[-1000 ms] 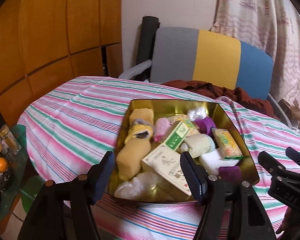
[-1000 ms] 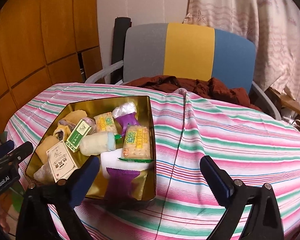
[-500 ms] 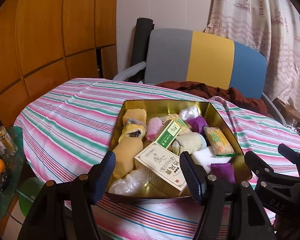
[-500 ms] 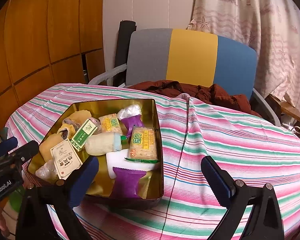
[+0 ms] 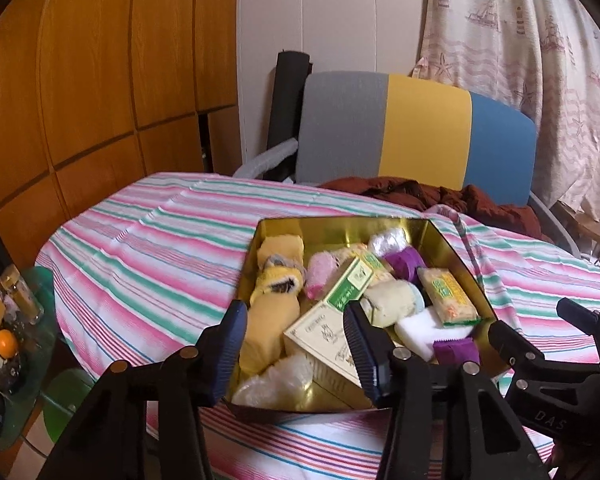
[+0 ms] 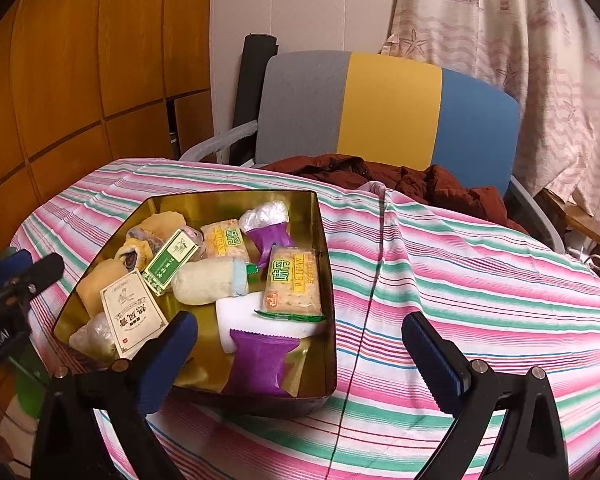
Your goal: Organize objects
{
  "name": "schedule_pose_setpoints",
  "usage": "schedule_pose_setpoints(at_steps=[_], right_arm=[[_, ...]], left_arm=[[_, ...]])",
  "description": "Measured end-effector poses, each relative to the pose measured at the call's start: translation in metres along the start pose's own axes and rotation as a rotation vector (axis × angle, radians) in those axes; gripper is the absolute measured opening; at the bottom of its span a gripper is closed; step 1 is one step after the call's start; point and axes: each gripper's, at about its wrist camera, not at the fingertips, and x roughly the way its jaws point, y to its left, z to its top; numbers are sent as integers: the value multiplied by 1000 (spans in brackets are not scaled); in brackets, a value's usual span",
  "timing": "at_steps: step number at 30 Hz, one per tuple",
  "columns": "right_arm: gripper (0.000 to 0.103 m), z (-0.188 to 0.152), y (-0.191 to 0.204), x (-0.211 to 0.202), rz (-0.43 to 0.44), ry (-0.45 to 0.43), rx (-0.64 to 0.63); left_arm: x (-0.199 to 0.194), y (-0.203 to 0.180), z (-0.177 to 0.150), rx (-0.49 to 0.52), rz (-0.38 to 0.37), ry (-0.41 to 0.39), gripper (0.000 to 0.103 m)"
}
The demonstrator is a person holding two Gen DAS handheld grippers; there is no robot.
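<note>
An open gold tin [image 5: 340, 223] [image 6: 228, 195] sits on the striped tablecloth, filled with several items. Among them are a cracker packet [image 6: 294, 280], a purple packet [image 6: 260, 364], a white block [image 6: 236, 312], a green box [image 6: 172, 262], a cream box [image 5: 324, 332], a rolled cream cloth [image 6: 208, 282] and yellow rolls [image 5: 268, 320]. My left gripper [image 5: 296, 344] hovers open over the tin's near-left end, holding nothing. My right gripper [image 6: 302, 360] is spread wide open at the tin's near-right corner, also with nothing in it.
A grey, yellow and blue chair [image 5: 380, 128] with a brown jacket [image 5: 420, 192] stands behind the table. A low glass side table [image 5: 40, 280] on the left carries a bottle and an orange [image 5: 6, 340]. Bare striped cloth [image 6: 480, 280] lies right of the tin.
Both grippers drifted slightly, so the tin sits a little lower in the left view and larger in the right view. The tin's contents have not moved, and both grippers remain open.
</note>
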Motion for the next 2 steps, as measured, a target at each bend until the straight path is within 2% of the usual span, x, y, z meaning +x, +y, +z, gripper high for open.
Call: schedule_pose_setpoints(at_steps=[2], right_arm=[[103, 2, -3, 0, -7, -5, 12]], left_arm=[[0, 1, 3, -7, 3, -1, 50]])
